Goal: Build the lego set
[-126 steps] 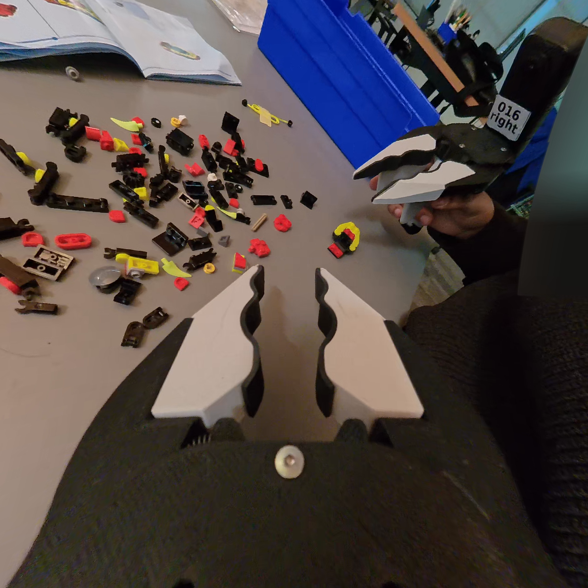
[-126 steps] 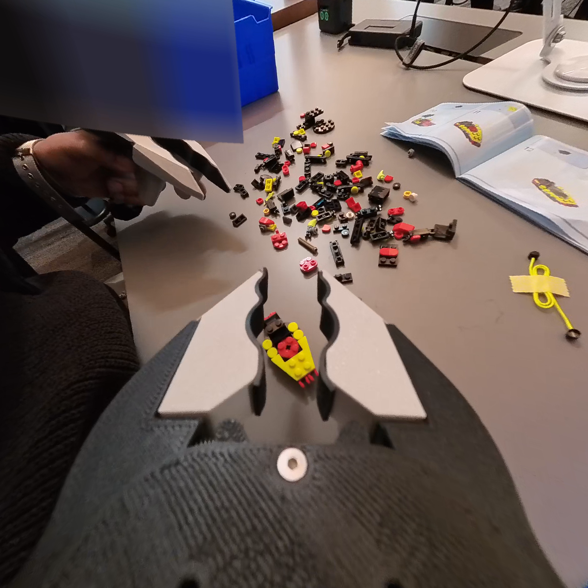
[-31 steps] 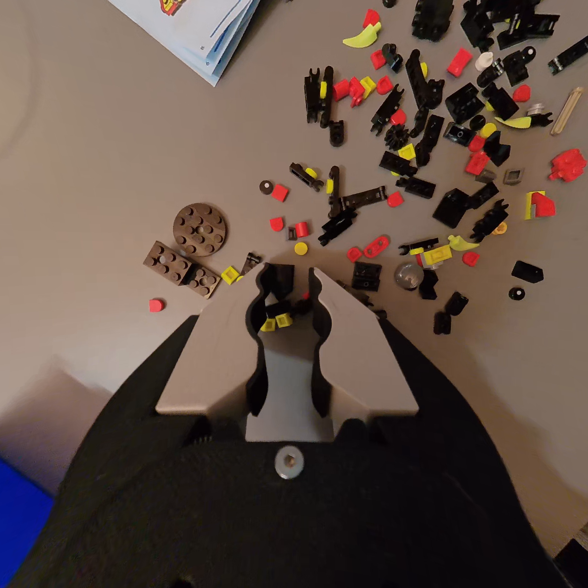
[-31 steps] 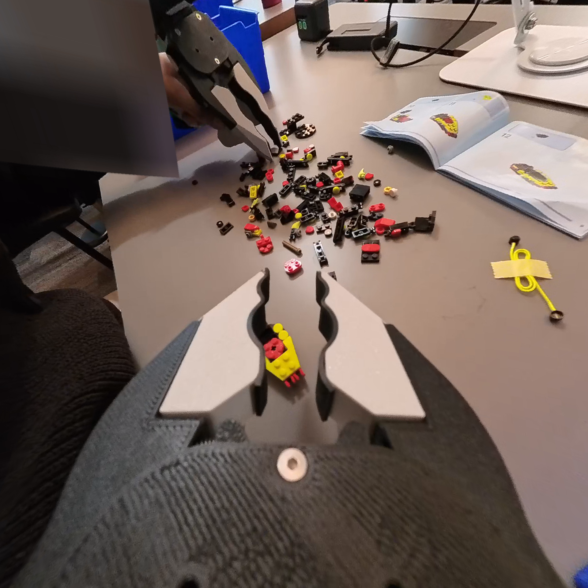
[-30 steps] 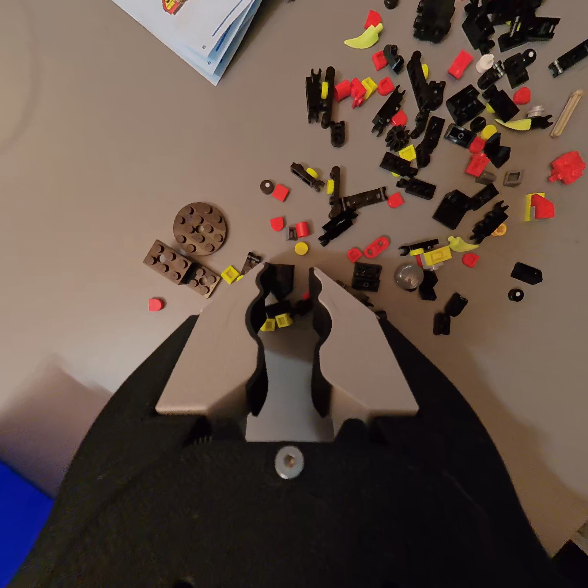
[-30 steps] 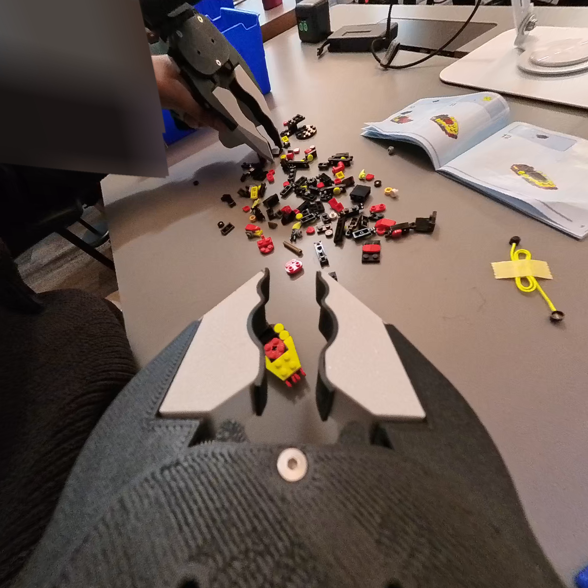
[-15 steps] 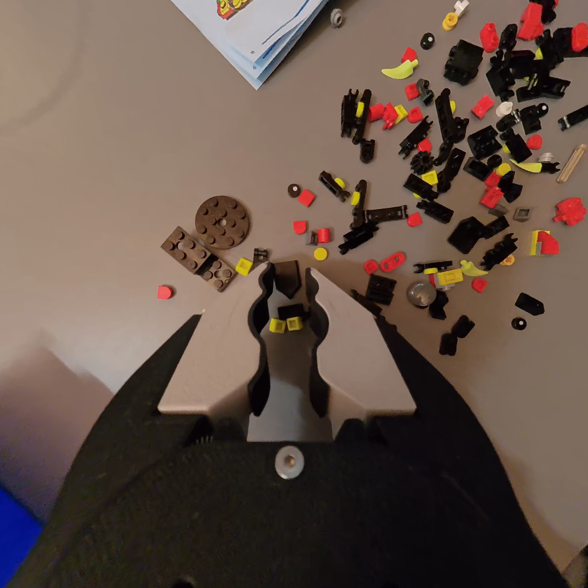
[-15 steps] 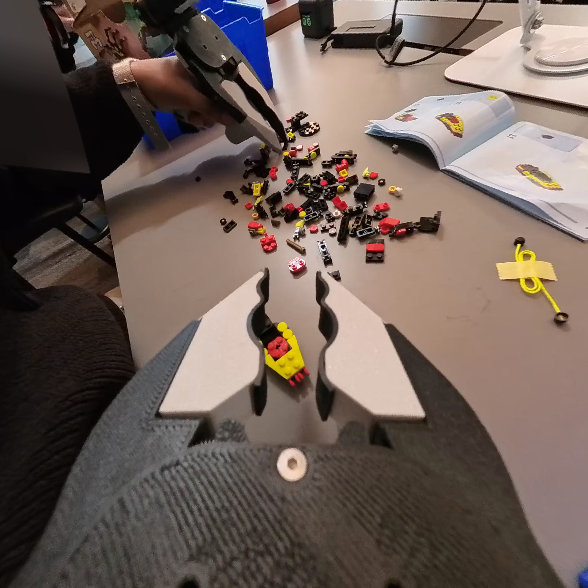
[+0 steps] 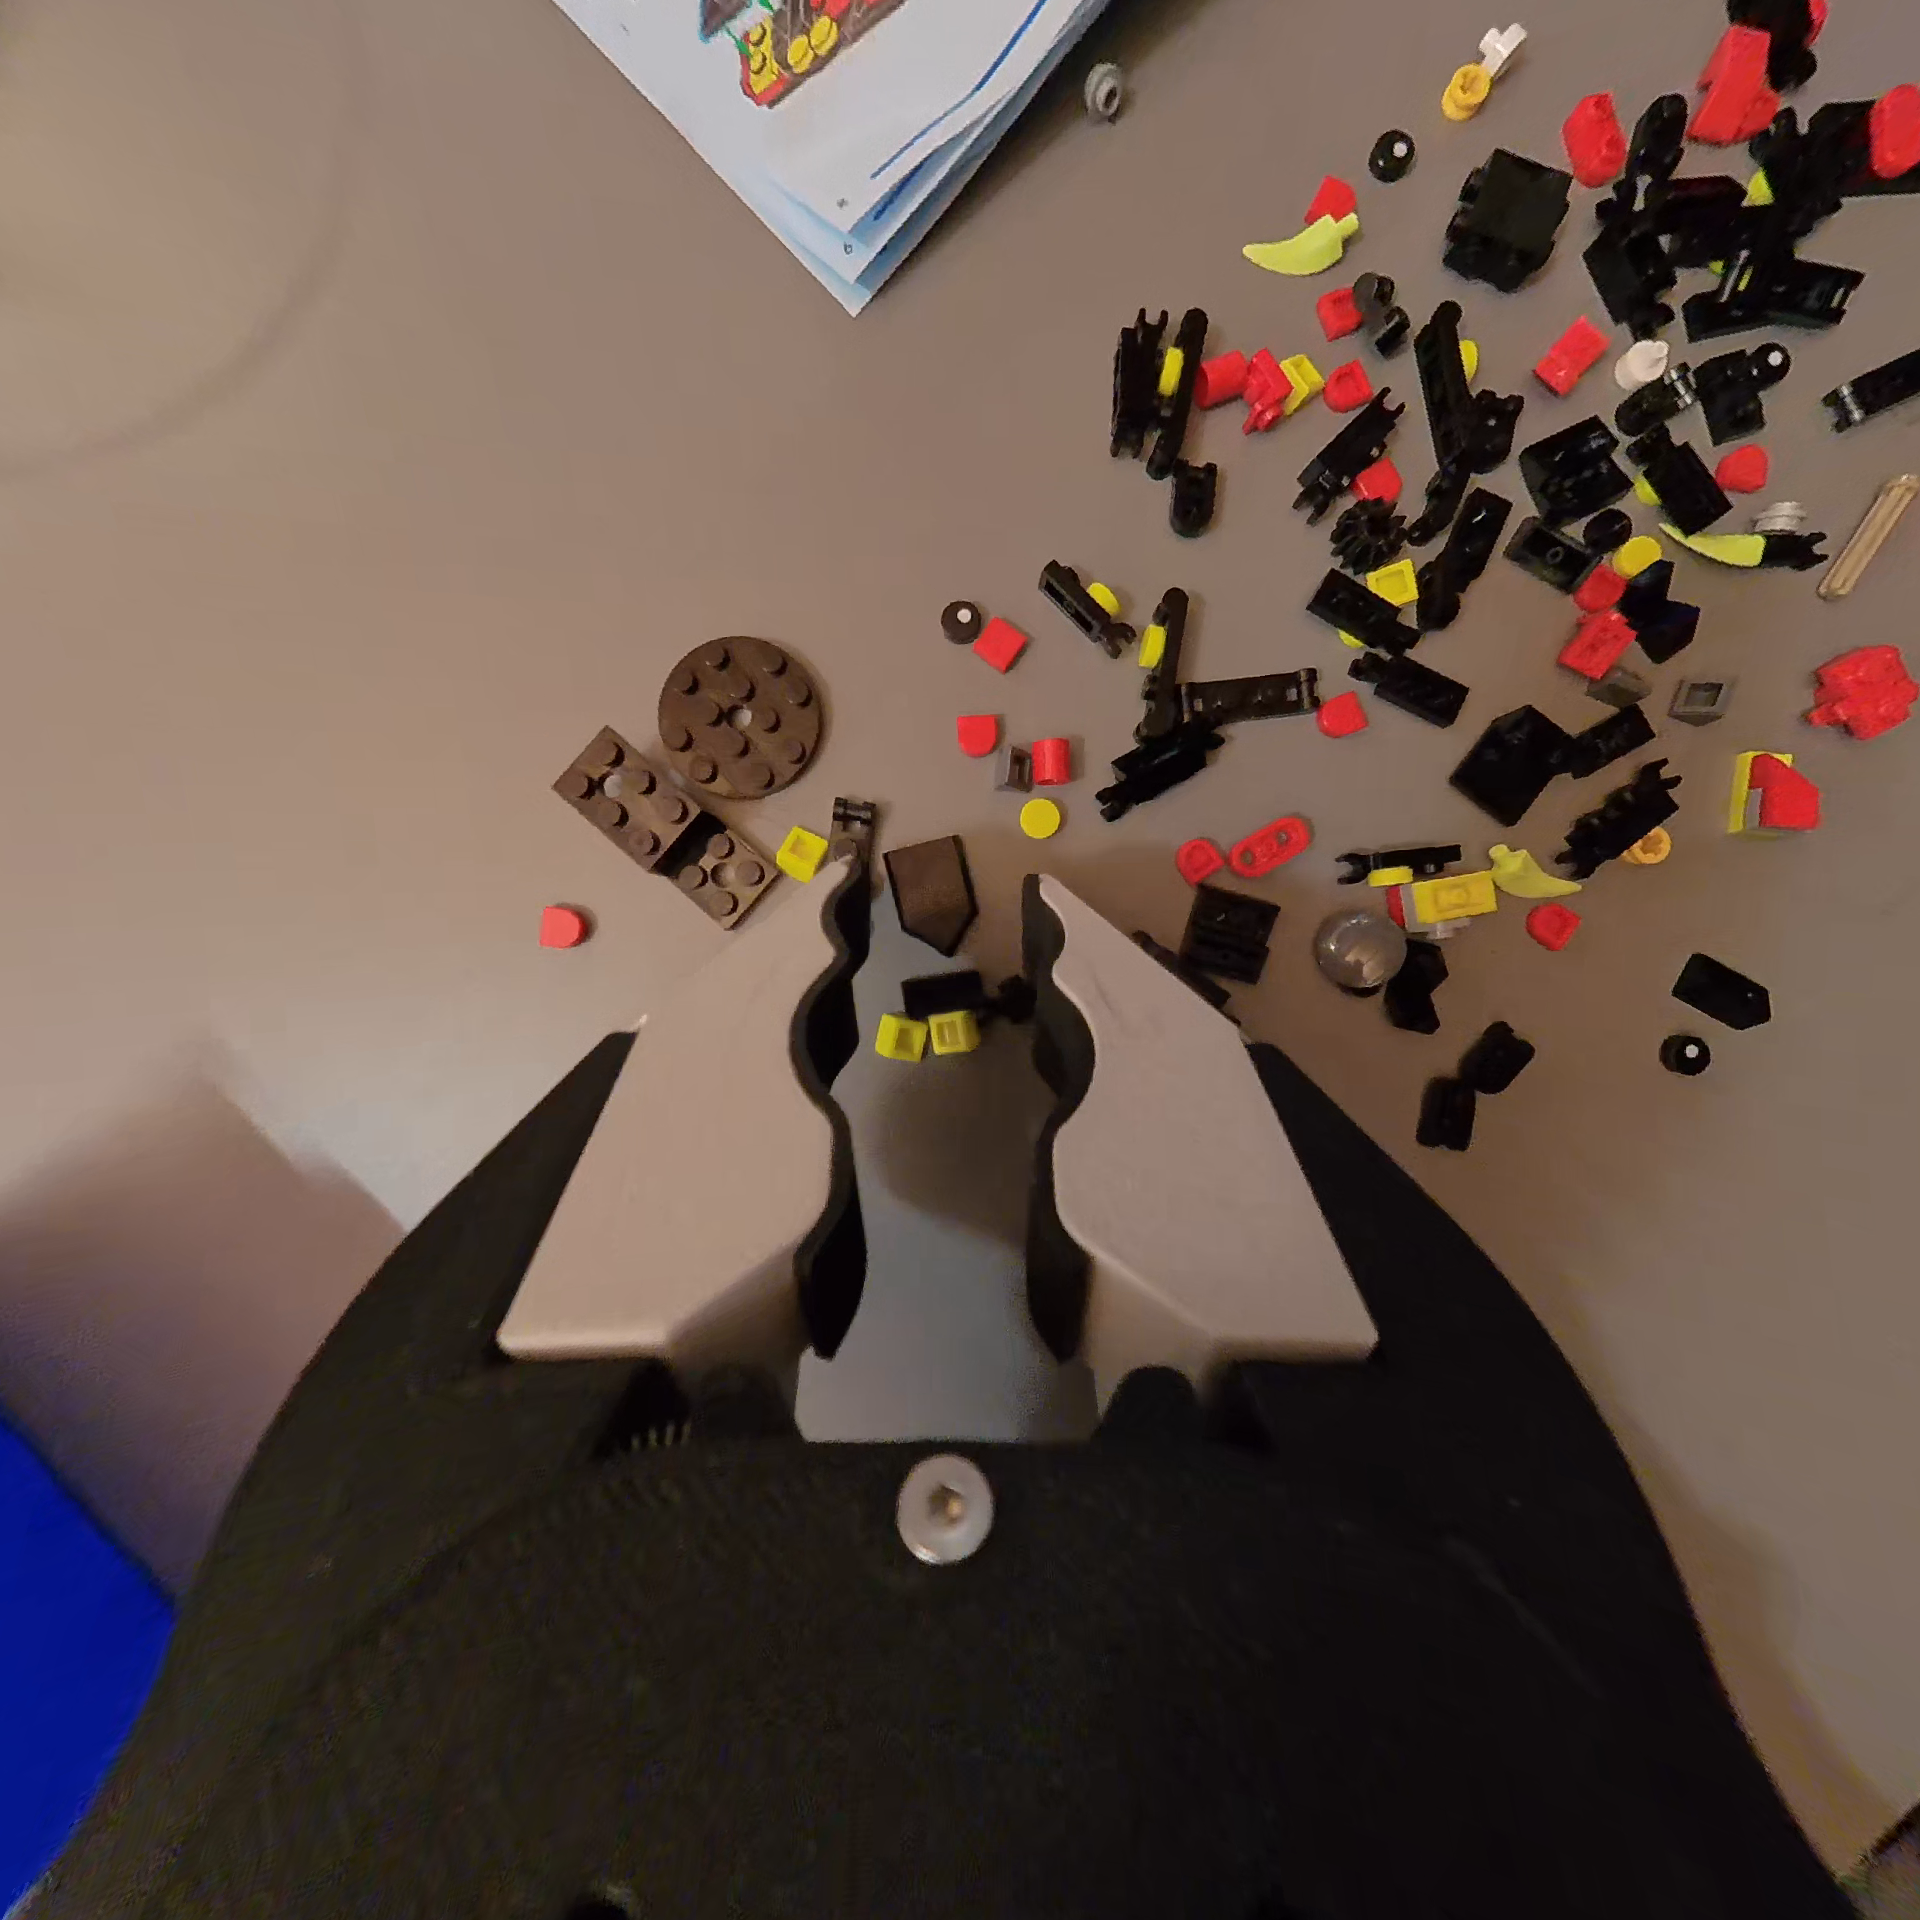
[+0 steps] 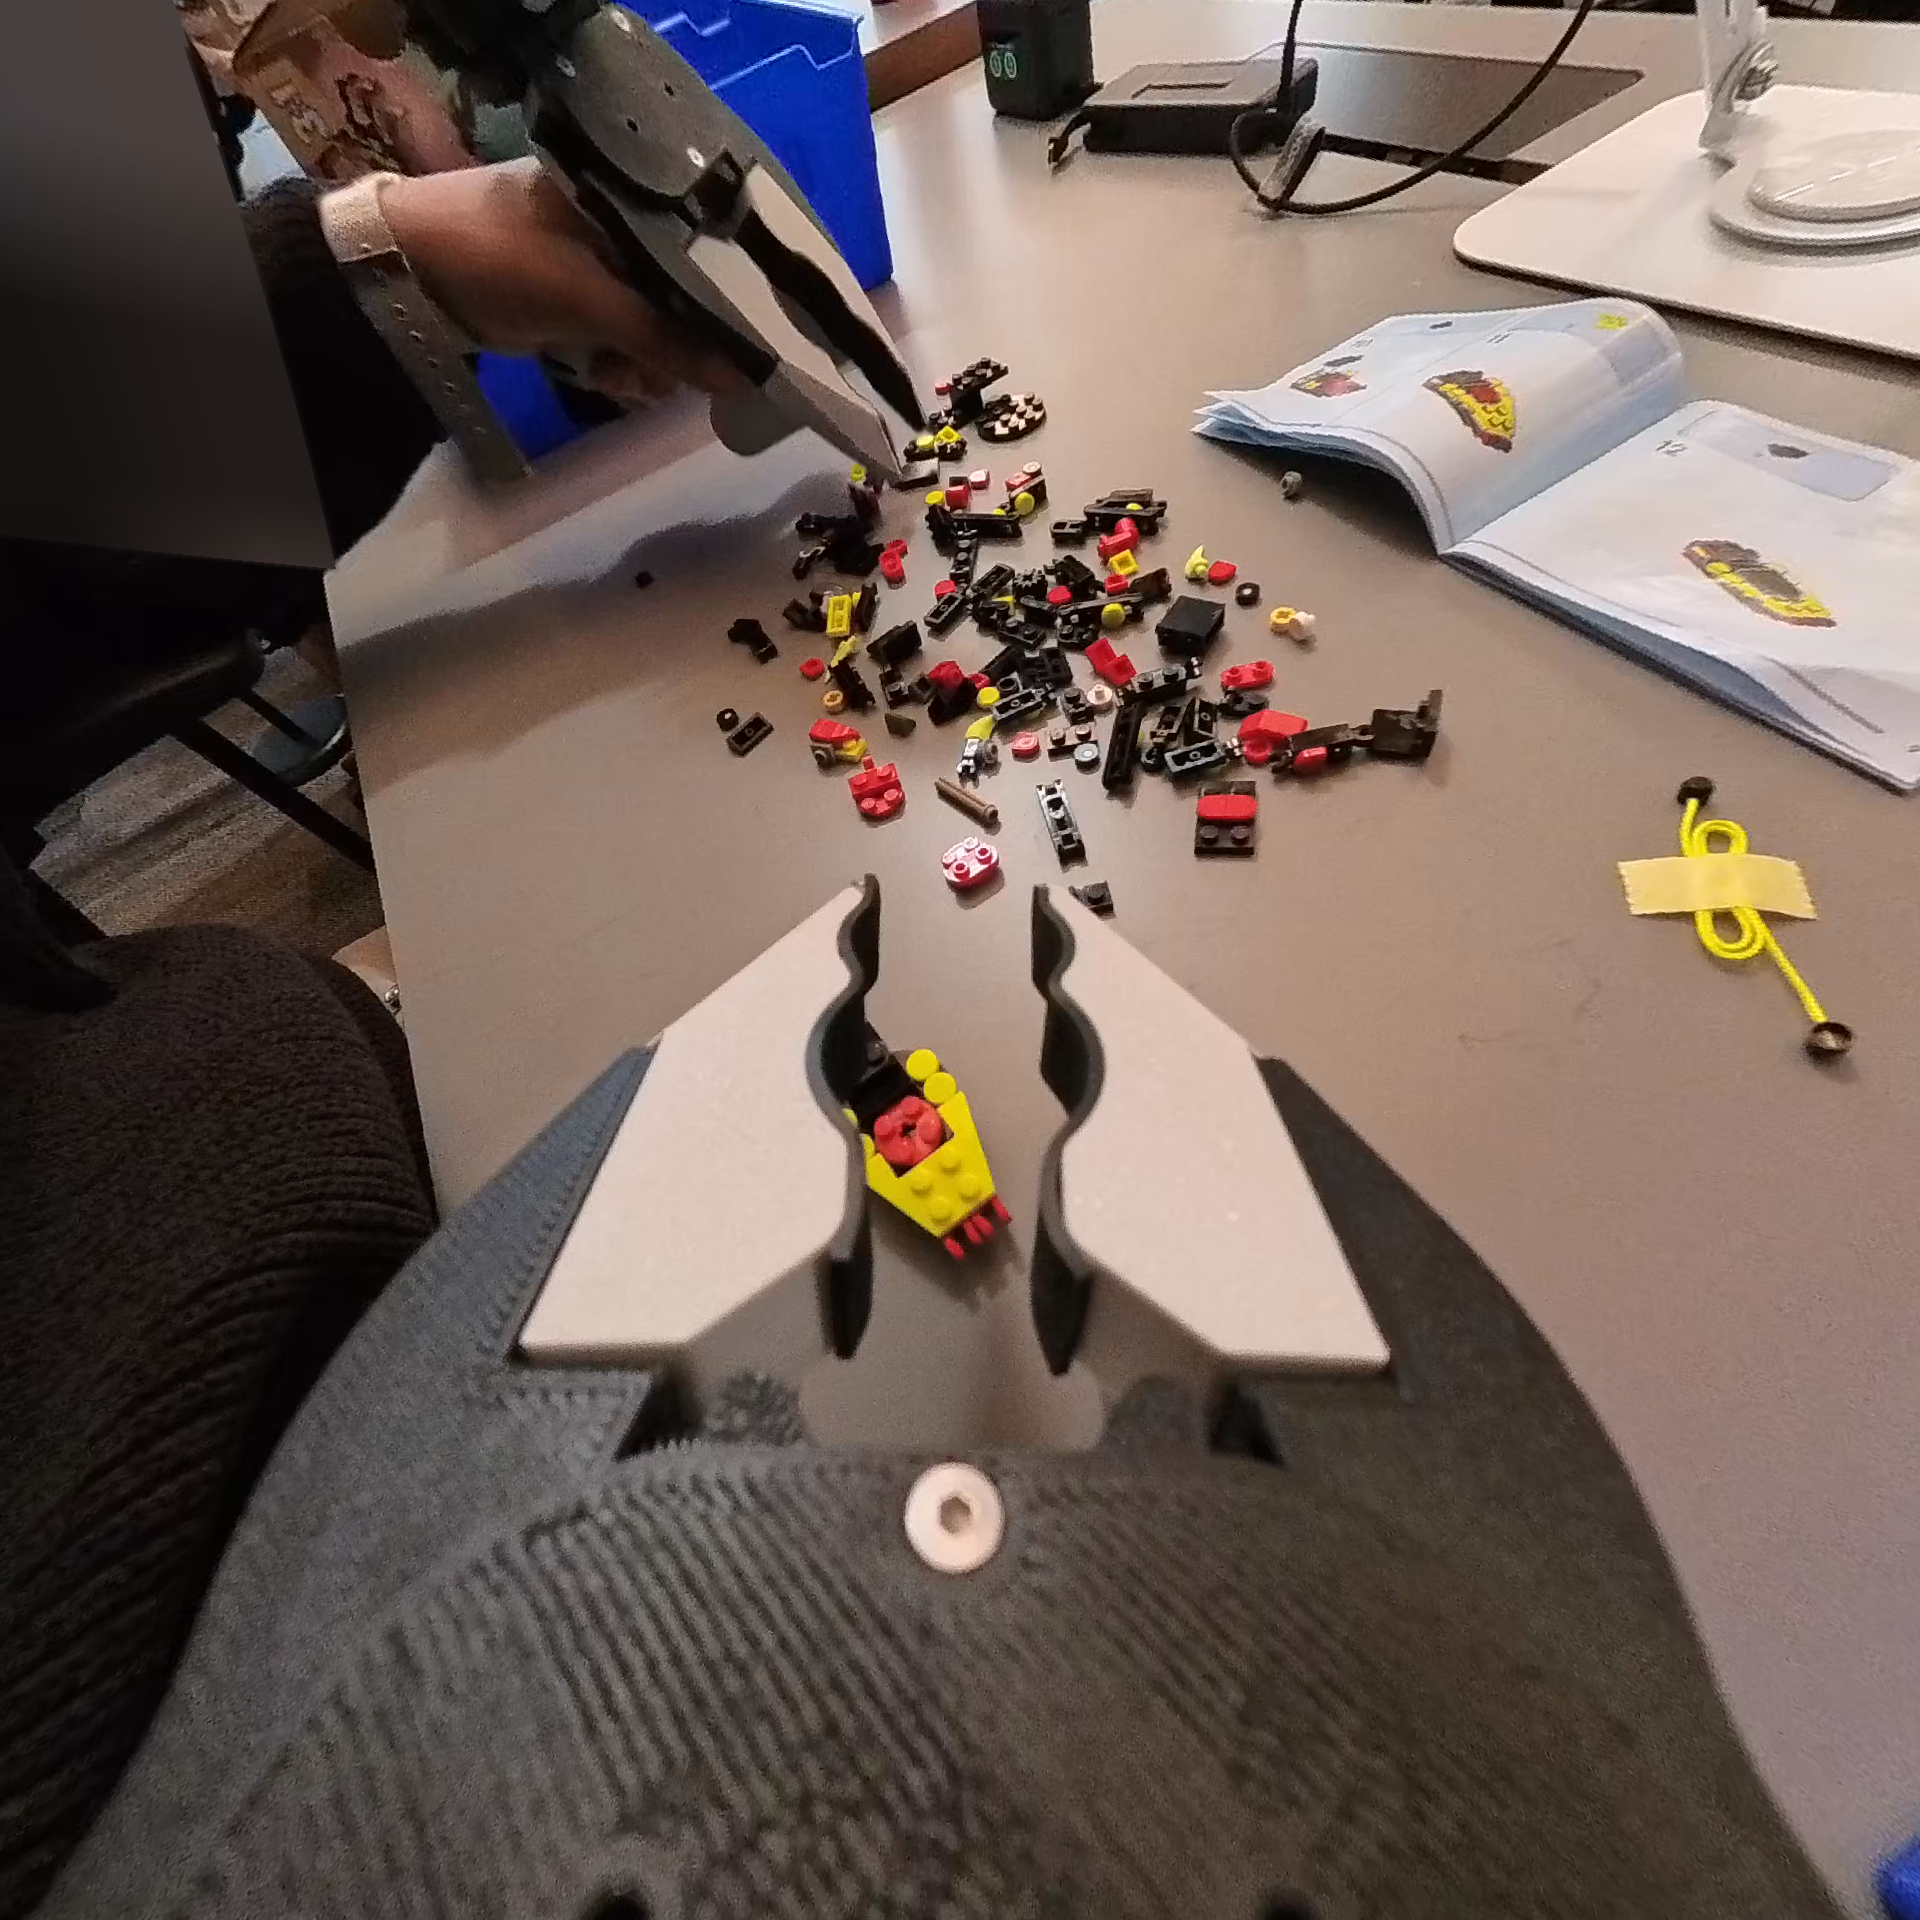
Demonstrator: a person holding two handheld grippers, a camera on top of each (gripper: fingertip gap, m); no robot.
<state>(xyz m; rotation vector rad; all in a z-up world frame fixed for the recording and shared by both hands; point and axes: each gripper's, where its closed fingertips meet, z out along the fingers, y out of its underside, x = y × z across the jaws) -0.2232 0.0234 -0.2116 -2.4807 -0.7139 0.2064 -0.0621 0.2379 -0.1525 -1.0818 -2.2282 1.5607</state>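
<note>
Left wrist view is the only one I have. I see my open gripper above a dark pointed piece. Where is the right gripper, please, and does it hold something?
Observer: The right gripper is open. A small yellow build lies on the table inside its gap, not clamped.
Operator: I see only one corner of the booklet. Is it open?
Observer: Yes, the booklet lies spread open beyond the loose pieces.
Operator: Is something else lying near the pieces?
Observer: A yellow cord under a strip of tape, on the right of the pile in the right wrist view.
</note>
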